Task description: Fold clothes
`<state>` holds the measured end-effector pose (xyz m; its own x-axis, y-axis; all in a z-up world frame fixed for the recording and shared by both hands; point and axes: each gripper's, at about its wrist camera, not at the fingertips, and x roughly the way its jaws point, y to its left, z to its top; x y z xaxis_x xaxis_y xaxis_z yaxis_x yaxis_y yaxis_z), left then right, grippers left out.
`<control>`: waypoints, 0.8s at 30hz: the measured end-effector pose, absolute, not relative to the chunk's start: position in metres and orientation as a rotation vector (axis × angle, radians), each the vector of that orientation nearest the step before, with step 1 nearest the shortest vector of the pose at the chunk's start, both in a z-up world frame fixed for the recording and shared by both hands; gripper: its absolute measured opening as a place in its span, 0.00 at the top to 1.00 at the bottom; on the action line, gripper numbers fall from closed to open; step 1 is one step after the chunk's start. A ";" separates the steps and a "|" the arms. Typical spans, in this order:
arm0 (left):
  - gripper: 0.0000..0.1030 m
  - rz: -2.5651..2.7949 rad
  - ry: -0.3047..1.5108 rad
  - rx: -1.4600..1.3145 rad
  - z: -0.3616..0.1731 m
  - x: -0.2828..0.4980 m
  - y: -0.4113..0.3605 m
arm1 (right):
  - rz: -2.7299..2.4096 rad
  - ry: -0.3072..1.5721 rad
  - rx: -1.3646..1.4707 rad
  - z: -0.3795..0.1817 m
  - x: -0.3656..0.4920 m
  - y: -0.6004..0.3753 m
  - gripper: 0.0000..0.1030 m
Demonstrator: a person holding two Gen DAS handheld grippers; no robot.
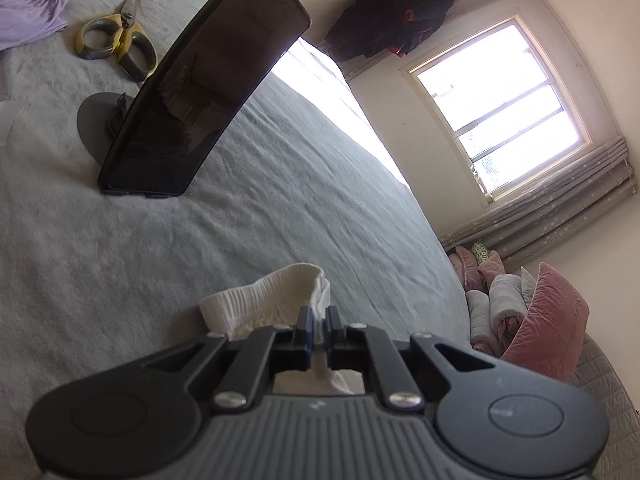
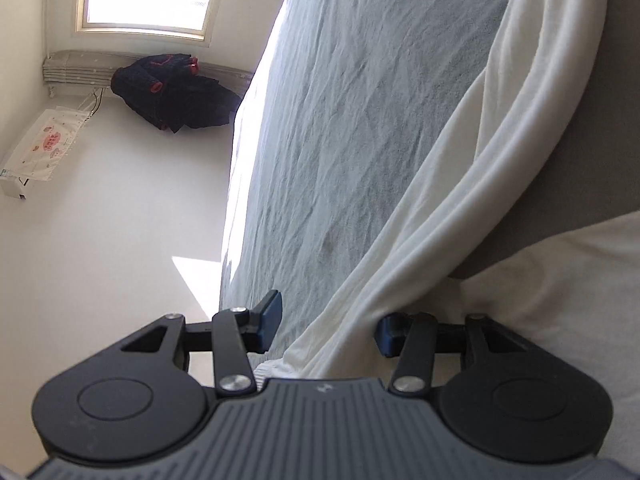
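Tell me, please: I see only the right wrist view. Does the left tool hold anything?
Observer: Yes, the left tool is shut on a white garment.
Operator: Is anything on the bed ahead of it?
Observer: A dark tablet stands propped on a stand.
Operator: Anything else?
Observer: Some yellow-handled shears lie beyond the tablet, near a lilac garment.
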<state>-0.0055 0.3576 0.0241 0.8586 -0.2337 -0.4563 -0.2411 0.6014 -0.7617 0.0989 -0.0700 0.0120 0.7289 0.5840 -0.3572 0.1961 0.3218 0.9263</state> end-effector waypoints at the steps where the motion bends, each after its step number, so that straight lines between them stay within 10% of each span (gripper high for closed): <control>1: 0.94 0.012 0.569 -0.939 0.023 -0.005 0.358 | 0.283 0.745 1.263 0.012 0.101 -0.075 0.50; 11: 0.94 0.034 0.594 -0.927 0.019 0.002 0.360 | 0.224 0.525 1.482 0.006 0.100 -0.116 0.50; 17: 0.94 0.030 0.596 -0.916 0.020 0.001 0.357 | 0.190 0.523 1.431 0.008 0.093 -0.121 0.88; 24: 0.94 0.000 0.599 -0.906 0.021 0.006 0.358 | 0.205 0.459 1.178 0.044 0.085 -0.112 0.91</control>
